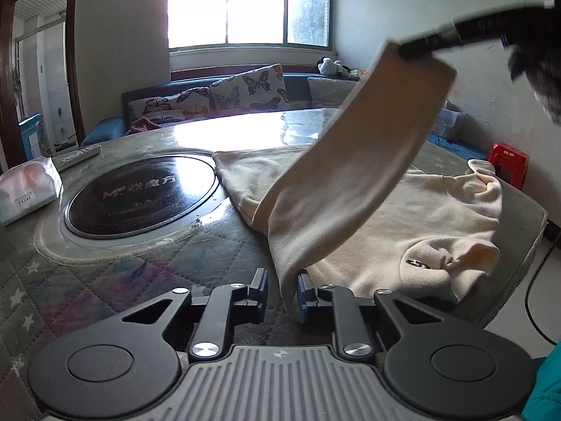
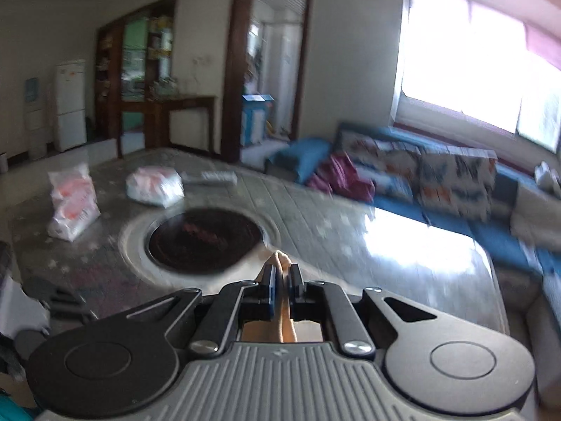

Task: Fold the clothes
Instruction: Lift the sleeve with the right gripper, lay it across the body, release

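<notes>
A cream long-sleeved garment (image 1: pixel 403 217) lies spread on the quilted table (image 1: pixel 105 280). One of its sleeves (image 1: pixel 368 147) is lifted up and to the right. My right gripper (image 1: pixel 403 49) holds the sleeve's cuff high above the table. In the right wrist view, the right gripper (image 2: pixel 282 273) is shut on a fold of the cream cloth (image 2: pixel 279 258). My left gripper (image 1: pixel 282 282) sits low at the near edge of the garment, at the base of the lifted sleeve. Its jaws stand narrow, with cloth against the right pad and a thin gap by the left pad.
A round black cooktop (image 1: pixel 140 193) is set into the table left of the garment. A tissue pack (image 1: pixel 28 189) and a remote (image 1: pixel 75 156) lie at the far left. Behind the table are a sofa with butterfly cushions (image 1: pixel 245 87) and a red stool (image 1: pixel 508 165).
</notes>
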The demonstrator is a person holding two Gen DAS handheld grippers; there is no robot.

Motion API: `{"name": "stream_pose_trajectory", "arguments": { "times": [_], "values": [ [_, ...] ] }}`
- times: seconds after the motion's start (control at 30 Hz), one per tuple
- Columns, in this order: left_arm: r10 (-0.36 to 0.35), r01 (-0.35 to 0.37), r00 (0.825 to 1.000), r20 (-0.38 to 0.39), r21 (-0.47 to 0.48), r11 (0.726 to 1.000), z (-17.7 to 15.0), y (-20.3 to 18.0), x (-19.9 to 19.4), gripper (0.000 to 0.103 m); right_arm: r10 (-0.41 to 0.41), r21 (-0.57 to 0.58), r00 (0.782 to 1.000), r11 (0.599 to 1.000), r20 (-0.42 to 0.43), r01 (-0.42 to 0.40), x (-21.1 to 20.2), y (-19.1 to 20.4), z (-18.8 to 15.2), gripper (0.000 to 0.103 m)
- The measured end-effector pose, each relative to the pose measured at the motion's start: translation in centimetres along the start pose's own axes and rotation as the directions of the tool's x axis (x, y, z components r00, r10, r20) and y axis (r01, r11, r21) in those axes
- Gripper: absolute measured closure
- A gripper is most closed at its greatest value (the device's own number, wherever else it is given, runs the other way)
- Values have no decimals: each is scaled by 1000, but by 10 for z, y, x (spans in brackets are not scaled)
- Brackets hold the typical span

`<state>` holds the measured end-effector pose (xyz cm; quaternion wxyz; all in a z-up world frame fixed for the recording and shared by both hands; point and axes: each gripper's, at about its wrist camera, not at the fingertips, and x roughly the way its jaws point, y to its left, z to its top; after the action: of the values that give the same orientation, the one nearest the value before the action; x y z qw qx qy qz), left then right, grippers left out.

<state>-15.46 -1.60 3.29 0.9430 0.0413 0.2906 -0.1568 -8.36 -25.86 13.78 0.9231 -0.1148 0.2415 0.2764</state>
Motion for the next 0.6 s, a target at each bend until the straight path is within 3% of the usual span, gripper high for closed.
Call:
{"name": "stream_pose_trajectory", "arguments": {
  "times": [0.13, 0.23, 0.33, 0.43, 0.6],
  "values": [
    [-33, 33, 999, -37, -9, 999, -3, 4, 1, 91, -18, 107, 988, 994, -156, 35, 23, -20, -47, 97],
    [-72, 71, 996, -57, -22, 997, -2, 9, -2, 90, -29, 131, 973, 990, -228, 61, 36, -25, -71, 96],
    [-81, 81, 996, -39, -23, 996, 11, 16, -9, 90, -59, 129, 967, 987, -246, 93, 39, -28, -86, 93],
    [-98, 97, 995, -9, -45, 994, 32, 21, -5, 89, -24, 163, 978, 985, -205, 59, 36, -29, -87, 92],
    [-141, 140, 990, -7, -56, 989, 58, 8, 33, 90, 61, 191, 981, 981, -183, -25, 48, -20, -90, 73]
  ]
}}
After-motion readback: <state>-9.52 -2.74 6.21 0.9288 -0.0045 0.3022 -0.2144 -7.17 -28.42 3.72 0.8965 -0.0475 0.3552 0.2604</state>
